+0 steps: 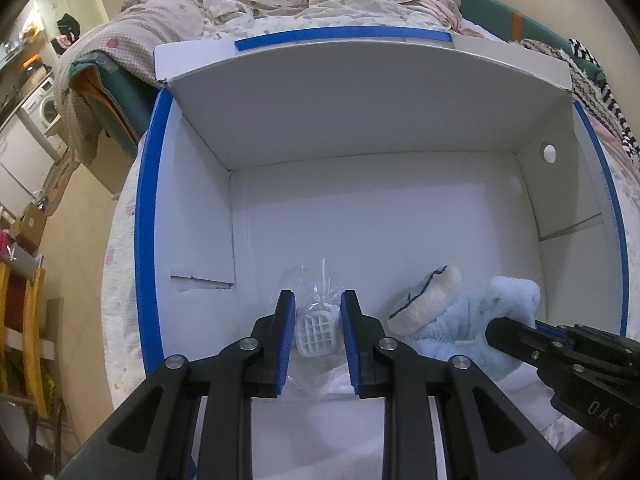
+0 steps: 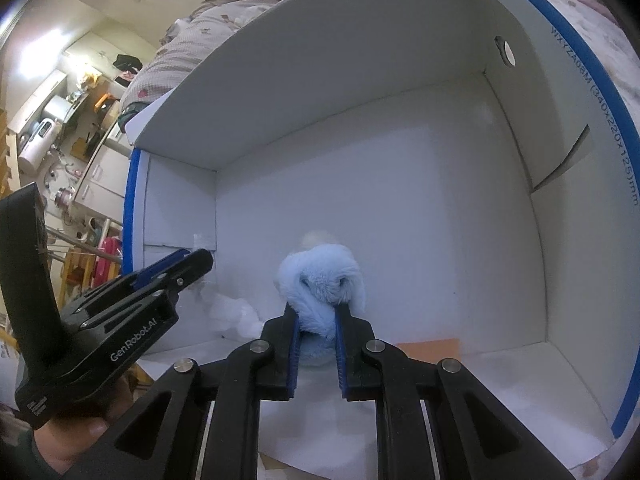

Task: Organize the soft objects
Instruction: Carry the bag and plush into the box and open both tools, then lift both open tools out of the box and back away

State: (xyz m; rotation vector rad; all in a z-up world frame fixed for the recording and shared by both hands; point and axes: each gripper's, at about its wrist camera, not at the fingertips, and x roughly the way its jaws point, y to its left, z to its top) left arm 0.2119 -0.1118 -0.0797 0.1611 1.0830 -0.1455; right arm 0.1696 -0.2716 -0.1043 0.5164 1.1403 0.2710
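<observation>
Lighting is indoor and moderate, with a cool bluish cast over the white box interior [image 1: 360, 208]. In the right wrist view a bright patch of light washes out the room's upper left wall and ceiling. The box's rear flap [image 1: 360, 92] throws soft shade on the inner walls; shadows are diffuse, none hard-edged. Fisheye distortion is strong: the blue box rims [image 2: 592, 120] bow outward, and dark vignetting fills the corners. Focus is acceptable at centre; the fluffy blue fabric [image 2: 320, 280] reads slightly soft, and peripheral room detail is smeared and noisy. White packing material [image 2: 236, 316] is nearly overexposed.
</observation>
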